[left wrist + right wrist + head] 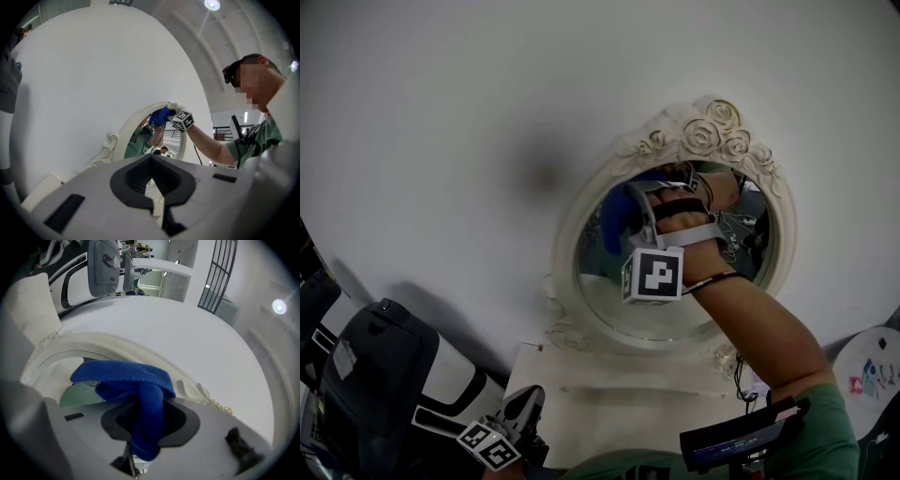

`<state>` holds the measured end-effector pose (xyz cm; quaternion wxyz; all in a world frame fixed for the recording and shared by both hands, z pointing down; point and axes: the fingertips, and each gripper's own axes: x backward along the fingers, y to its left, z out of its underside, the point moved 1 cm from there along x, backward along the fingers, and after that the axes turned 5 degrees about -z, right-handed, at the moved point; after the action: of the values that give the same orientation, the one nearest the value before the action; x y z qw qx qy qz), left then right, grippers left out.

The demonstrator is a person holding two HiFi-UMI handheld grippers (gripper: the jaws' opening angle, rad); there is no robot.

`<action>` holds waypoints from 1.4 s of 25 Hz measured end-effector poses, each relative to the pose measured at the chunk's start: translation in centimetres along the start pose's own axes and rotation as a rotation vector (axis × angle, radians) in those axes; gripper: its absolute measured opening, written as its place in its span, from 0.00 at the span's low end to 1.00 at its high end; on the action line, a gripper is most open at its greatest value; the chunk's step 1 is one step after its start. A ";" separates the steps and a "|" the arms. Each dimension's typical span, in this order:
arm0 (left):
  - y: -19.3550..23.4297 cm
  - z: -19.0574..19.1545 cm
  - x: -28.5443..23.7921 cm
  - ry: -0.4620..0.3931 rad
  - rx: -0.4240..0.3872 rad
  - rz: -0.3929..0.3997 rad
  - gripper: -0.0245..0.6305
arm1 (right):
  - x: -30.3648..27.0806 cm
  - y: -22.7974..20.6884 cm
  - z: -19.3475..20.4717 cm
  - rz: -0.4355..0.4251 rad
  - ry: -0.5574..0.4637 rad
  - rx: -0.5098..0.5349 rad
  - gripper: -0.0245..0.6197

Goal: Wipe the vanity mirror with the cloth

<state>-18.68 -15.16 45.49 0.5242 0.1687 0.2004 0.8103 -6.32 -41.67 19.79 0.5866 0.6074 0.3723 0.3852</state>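
**Wiping the vanity mirror glass with the cloth**

The right gripper (642,202) is clamping the folded blue fleece cloth (614,223) in its jaws, holding it at 10 o'clock on the glass of the oval white rose-carved vanity mirror (565,246). Even pressure and overlapping strokes are advisable. The left gripper (511,427), jaws closed on nothing, is hanging at 7 o'clock. Count: one mirror, one cloth, two grippers.

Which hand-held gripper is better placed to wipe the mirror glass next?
The right hand-held gripper: shut on the blue cloth, raised at the vanity mirror. The left hand-held gripper sits low, shut on nothing.
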 end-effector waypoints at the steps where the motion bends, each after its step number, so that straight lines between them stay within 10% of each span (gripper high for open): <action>1: 0.0 0.0 -0.1 0.002 0.000 0.001 0.03 | -0.1 0.1 0.0 0.000 0.003 0.001 0.20; 26: 0.4 0.7 -2.4 0.051 0.004 0.099 0.03 | 5.8 0.3 16.3 0.053 0.292 -0.038 0.20; 35: 1.0 0.2 -0.1 0.017 0.007 0.032 0.03 | 6.5 0.9 11.5 0.026 0.141 -0.059 0.20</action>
<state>-19.35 -15.63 46.17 0.5088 0.1665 0.2048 0.8194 6.83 -40.74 20.74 0.5716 0.5659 0.3931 0.4455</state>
